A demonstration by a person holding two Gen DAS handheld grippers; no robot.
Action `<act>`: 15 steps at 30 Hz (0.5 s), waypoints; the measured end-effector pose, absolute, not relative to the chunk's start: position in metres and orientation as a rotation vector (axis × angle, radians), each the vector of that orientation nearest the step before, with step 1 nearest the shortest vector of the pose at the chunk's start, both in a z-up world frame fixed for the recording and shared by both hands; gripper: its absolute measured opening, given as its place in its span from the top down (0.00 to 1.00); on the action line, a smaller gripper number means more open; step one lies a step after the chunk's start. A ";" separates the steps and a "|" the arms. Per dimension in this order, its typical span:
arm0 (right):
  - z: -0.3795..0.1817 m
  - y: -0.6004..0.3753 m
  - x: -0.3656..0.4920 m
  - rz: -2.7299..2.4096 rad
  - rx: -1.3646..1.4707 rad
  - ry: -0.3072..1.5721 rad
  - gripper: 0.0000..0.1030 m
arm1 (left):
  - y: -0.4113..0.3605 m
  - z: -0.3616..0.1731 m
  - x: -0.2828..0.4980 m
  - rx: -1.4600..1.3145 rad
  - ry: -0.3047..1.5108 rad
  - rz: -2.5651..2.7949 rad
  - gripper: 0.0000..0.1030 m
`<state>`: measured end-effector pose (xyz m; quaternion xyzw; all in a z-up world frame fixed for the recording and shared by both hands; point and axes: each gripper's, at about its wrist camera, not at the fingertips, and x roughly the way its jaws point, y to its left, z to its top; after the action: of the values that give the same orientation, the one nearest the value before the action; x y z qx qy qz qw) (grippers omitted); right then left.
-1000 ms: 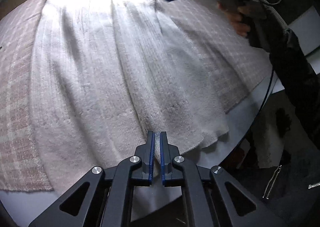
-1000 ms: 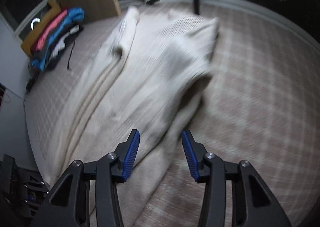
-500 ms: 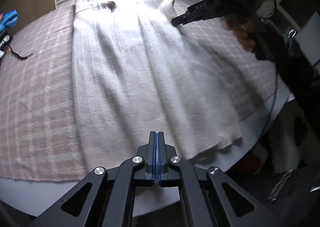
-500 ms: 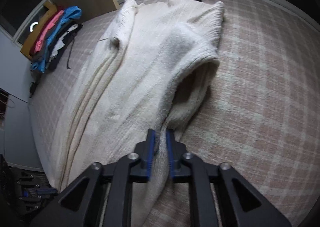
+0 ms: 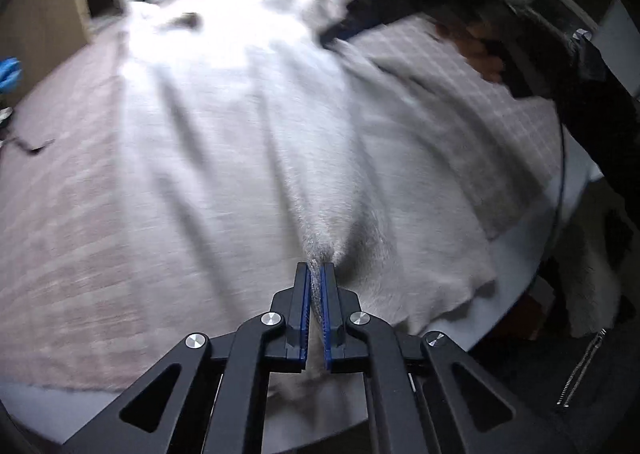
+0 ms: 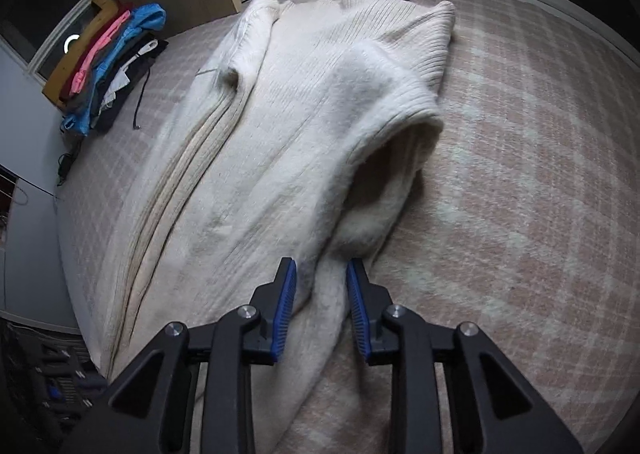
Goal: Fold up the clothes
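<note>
1. Cream knitted sweater [image 6: 288, 142] spread lengthwise over the pink checked cloth [image 6: 520, 182], ribbed hem at the far end.
2. Left gripper [image 5: 316, 282] nearly shut, pinching a raised ridge of the sweater [image 5: 248, 142] near its close edge; pads pressed on the knit.
3. Right gripper [image 6: 321, 274] part-way apart, straddling a bunched fold of the sweater's side; jaws just opened slightly, left pad at the knit, right pad's contact unclear.
4. Pile of coloured clothes [image 6: 112, 54] well apart at the far left.
5. Person's hand [image 5: 476, 54] on the right gripper's handle, blurred in the left wrist view.
</note>
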<state>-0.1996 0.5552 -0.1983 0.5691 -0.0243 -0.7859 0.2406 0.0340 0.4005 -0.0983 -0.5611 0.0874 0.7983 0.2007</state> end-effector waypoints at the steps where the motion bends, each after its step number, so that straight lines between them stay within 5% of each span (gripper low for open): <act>1: -0.198 0.553 -0.202 -2.151 1.559 -0.068 0.74 | 0.394 -0.100 0.033 -1.600 0.241 2.238 0.93; 9: -0.196 0.537 -0.203 -2.142 1.544 -0.010 0.66 | 0.396 -0.066 0.058 -1.442 0.291 2.244 0.78; 15: -0.197 0.539 -0.210 -2.134 1.553 -0.070 0.66 | 0.444 -0.116 0.059 -1.485 0.526 2.071 0.77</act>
<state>-0.2100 0.5395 -0.1968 0.5699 -0.0255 -0.7829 0.2482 0.0585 0.4437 -0.1162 -0.5500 0.1947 0.7671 0.2667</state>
